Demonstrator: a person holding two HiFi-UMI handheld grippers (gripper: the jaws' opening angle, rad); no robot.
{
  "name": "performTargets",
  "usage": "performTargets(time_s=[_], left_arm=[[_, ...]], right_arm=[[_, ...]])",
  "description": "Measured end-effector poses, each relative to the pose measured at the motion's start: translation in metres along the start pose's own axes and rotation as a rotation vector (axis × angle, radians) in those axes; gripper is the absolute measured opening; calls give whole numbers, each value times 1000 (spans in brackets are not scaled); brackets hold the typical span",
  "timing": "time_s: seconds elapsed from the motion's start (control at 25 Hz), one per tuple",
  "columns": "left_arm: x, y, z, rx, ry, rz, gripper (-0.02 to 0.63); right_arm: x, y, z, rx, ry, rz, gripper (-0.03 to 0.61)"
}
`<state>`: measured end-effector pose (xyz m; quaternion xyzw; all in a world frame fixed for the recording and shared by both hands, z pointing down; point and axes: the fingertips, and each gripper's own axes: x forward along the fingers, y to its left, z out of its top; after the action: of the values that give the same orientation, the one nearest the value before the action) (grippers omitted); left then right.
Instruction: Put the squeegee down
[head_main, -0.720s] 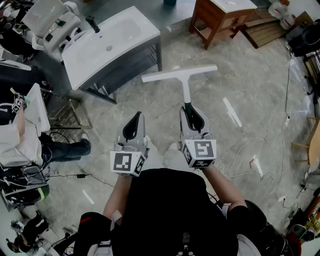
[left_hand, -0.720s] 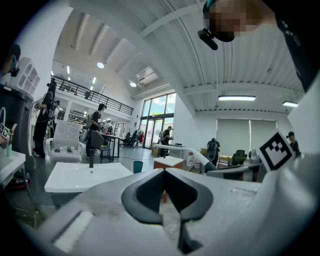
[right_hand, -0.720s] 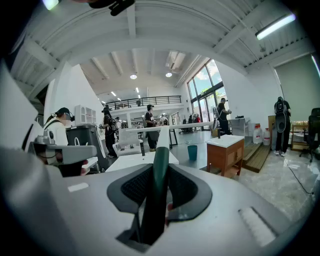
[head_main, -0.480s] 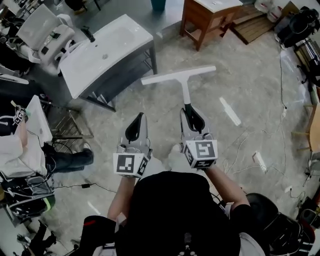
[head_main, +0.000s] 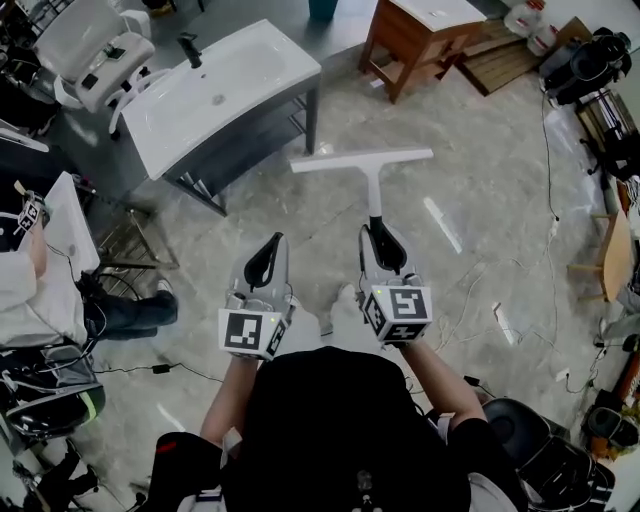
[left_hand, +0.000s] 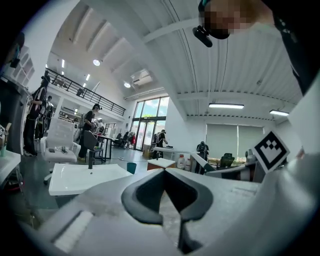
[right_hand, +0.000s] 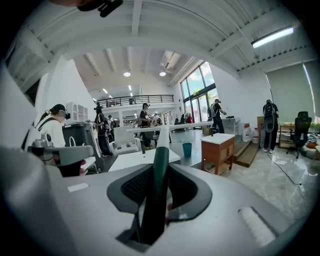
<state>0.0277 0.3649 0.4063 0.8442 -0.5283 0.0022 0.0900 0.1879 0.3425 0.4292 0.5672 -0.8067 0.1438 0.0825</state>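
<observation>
Right claw (head_main: 378, 232) was clamped on the dark handle of the squeegee (head_main: 371, 185), which was held out mid-frame over the floor (head_main: 480, 150). The white blade sat crosswise at the far end, upper centre. Left claw (head_main: 277, 240) was closed with nothing in it, just left of the right one. A white washbasin (head_main: 220, 90) stood at upper left.

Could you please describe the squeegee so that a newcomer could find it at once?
Start at the white washbasin stand on the grey floor; beside it, the person's right gripper is held out. Clamped in it is the squeegee: a white T-shaped tool with a dark grip, the only thing either gripper holds.
</observation>
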Motion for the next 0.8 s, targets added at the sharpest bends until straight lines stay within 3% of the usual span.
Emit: performTargets(time_s=[0.4,0.8], left_arm=[[-32,18,36,53,-81,-50,2],[-38,42,48,44,-112,-38,2]], right_arm=[[-4,46,30,17,-126,-4,98],[0,71,48,-25,-146,1,98]])
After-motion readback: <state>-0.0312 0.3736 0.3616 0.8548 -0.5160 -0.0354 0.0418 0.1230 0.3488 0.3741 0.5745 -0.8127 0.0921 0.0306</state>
